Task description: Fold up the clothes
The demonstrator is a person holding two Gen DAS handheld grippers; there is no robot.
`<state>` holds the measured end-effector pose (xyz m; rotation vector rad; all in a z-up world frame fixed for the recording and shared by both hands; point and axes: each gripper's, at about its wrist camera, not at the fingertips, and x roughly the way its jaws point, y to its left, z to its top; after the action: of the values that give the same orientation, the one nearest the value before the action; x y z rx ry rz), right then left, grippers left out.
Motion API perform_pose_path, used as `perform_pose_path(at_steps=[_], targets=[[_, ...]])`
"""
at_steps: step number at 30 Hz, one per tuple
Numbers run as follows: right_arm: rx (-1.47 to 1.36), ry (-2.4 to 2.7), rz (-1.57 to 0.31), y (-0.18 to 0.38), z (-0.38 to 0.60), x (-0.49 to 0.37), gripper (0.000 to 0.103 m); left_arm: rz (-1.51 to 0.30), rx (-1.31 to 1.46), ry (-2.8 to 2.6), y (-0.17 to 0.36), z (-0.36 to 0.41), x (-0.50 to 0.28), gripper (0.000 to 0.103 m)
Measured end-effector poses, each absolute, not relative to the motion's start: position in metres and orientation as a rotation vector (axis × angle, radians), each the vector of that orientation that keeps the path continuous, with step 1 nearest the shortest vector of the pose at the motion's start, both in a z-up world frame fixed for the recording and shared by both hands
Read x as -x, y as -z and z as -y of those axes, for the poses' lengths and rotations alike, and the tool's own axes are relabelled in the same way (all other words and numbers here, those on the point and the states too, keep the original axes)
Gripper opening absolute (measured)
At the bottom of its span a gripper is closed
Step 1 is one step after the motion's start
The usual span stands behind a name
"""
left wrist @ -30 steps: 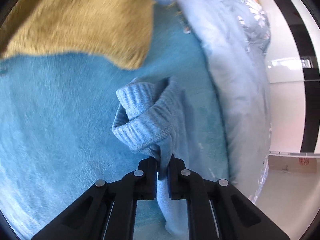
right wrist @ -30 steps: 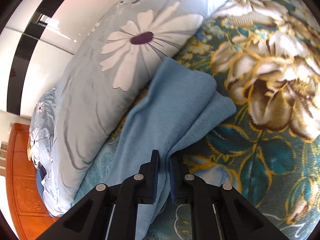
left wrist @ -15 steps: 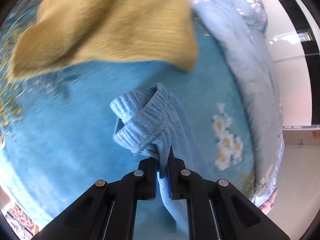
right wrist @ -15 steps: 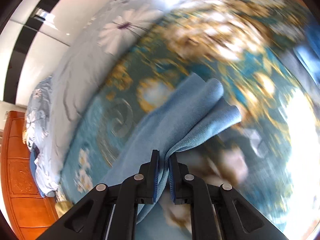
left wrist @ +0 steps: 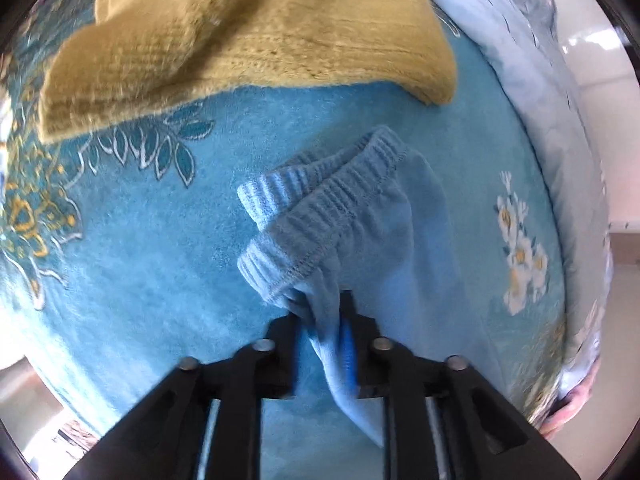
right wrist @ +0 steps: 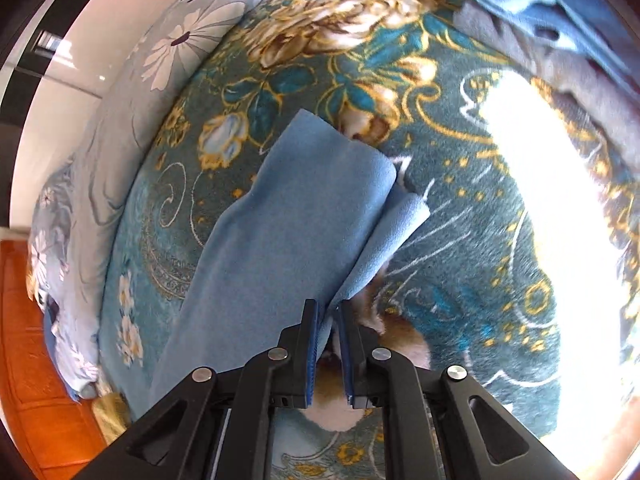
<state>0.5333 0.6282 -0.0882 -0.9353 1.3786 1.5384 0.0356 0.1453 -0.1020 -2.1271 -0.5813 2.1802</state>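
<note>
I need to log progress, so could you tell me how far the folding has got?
Early stage. In hand: the left tongs pinch the light blue trousers' ribbed waistband, the right tongs the other end, over the floral blanket. No finished fold is visible. Left: the mustard sweater lies unfolded.

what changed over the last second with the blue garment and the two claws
Both claws carried the light blue garment away from the pale floral quilt, out over the patterned blanket. The left claw has widened a little, cloth still between its fingers. The right claw stays clamped. The mustard sweater lies where it was.
</note>
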Motion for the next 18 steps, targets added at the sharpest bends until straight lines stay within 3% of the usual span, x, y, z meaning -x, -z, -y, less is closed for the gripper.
perform_pose_path(at_steps=[2,7,8,10,12,18], targets=[[0.931,-1.537,-1.362,0.080,-0.629,-0.537,0.013,0.525,2.133,-2.194,0.094,-0.147,-0.039,0.049],[0.881,-1.536,-1.357,0.059,-0.630,-0.552,0.014,0.418,2.100,-2.246,0.063,-0.156,-0.051,0.060],[0.867,-1.535,-1.365,0.057,-0.631,-0.556,0.016,0.392,2.088,-2.252,0.057,-0.160,-0.052,0.071],[0.845,-1.533,-1.380,0.054,-0.634,-0.561,0.027,0.325,2.046,-2.255,0.042,-0.175,-0.054,0.074],[0.845,-1.532,-1.388,0.055,-0.640,-0.563,0.030,0.267,2.011,-2.237,0.030,-0.192,-0.055,0.076],[0.843,-1.468,-1.441,0.085,-0.657,-0.571,0.031,0.142,1.925,-2.154,0.004,-0.244,-0.072,0.080]])
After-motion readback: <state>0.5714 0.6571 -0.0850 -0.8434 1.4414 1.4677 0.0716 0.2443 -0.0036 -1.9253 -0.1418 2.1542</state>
